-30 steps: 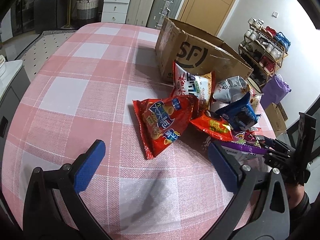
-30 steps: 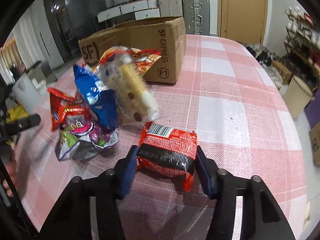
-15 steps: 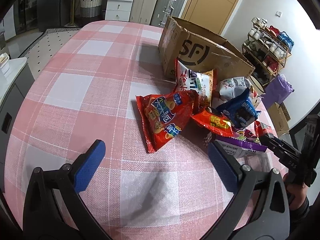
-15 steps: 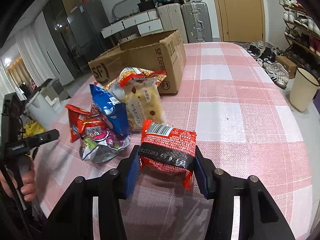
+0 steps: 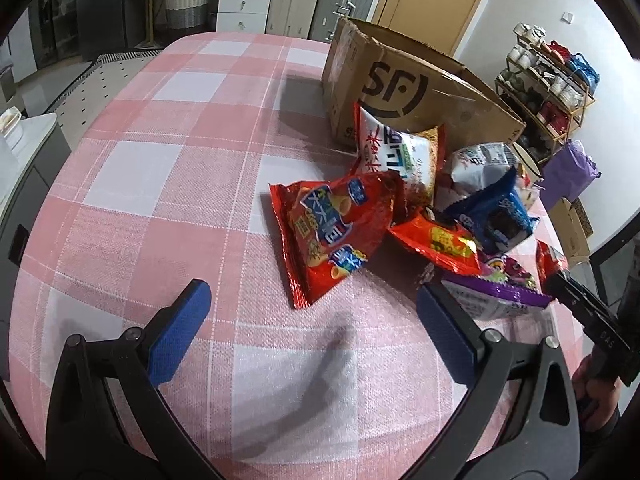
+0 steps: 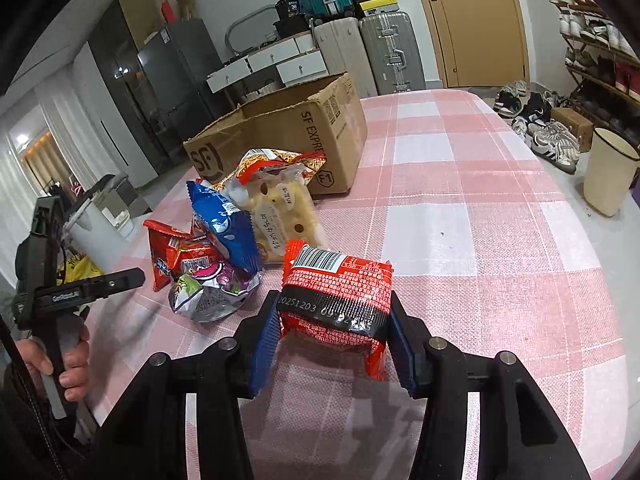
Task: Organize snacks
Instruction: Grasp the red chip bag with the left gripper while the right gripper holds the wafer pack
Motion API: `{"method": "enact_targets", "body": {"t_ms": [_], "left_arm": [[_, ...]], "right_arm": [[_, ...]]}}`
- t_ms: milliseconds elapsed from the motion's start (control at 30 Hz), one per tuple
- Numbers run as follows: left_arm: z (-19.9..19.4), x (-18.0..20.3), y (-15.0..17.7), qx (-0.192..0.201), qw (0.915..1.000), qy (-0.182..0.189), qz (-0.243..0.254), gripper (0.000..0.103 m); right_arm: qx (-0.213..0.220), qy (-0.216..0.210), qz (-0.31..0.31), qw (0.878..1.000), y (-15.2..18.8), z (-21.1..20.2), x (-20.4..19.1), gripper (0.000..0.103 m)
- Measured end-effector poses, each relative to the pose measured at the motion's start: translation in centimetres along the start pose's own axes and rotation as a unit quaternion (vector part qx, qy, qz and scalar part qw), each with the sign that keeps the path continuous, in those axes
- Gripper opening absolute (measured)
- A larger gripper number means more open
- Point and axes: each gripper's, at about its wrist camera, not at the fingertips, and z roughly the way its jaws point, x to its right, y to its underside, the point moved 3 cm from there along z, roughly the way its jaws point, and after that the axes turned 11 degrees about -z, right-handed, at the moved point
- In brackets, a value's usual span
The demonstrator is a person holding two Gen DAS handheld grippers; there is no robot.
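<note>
The left gripper (image 5: 310, 322) hangs with jaws spread wide and empty over the pink checked tablecloth (image 5: 160, 168), the snack pile (image 5: 400, 216) just ahead and to its right, in front of the cardboard box (image 5: 412, 92). The right gripper (image 6: 334, 350) is clamped on a red and black snack packet (image 6: 336, 296), held clear of the cloth beside the pile. Compared with a second ago, the packet sits higher and the box shows more fully behind it.
</note>
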Motion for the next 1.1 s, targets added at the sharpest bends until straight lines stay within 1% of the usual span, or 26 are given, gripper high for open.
{"method": "enact_targets", "body": {"t_ms": [167,300,400,500,633,833,867,933,967,1000,1033,1100], "left_arm": [[1.0,-0.2,-1.2,0.002,1.0,-0.003,-0.007,0.102],[2.0,-0.7,-2.4,-0.005,0.9992,0.018,-0.036,0.102],[2.8,-0.6,-3.1,-0.013,0.9976,0.042,-0.054,0.102],[3.6,-0.4,-3.5,-0.017,0.9967,0.054,-0.058,0.102],[4.8,-0.5,-4.2,-0.024,0.9945,0.067,-0.077,0.102],[5.5,-0.2,-4.9,-0.023,0.9937,0.077,-0.079,0.101],[5.5,-0.2,-5.0,-0.022,0.9934,0.08,-0.079,0.1],[5.6,-0.2,-5.0,-0.02,0.9935,0.081,-0.077,0.093],[5.6,-0.1,-4.9,-0.018,0.9939,0.08,-0.074,0.088],[5.6,0.0,-4.9,-0.019,0.9942,0.08,-0.07,0.08],[5.5,0.2,-4.6,-0.02,0.9946,0.078,-0.065,0.076],[5.5,0.5,-4.5,-0.018,0.9969,0.058,-0.051,0.064]], "right_arm": [[0.001,-0.007,0.004,1.0,0.5,0.0,0.2,0.05],[-0.001,-0.009,0.005,1.0,0.5,0.2,0.4,0.05],[0.0,-0.01,0.003,1.0,0.4,0.3,0.4,0.05],[-0.002,-0.01,0.0,1.0,0.2,0.5,0.3,0.05],[-0.005,-0.011,-0.004,1.0,0.1,0.8,0.2,0.05],[-0.008,-0.013,-0.004,1.0,0.0,1.2,0.3,0.05],[-0.008,-0.013,-0.005,1.0,0.0,1.2,0.3,0.05],[-0.01,-0.013,-0.005,1.0,0.0,1.4,0.3,0.05],[-0.01,-0.014,-0.004,1.0,0.0,1.4,0.4,0.05],[-0.012,-0.014,-0.004,1.0,0.0,1.5,0.4,0.05],[-0.012,-0.015,-0.003,1.0,0.0,1.6,0.4,0.05],[-0.012,-0.014,-0.003,1.0,0.0,1.7,0.5,0.05]]}}
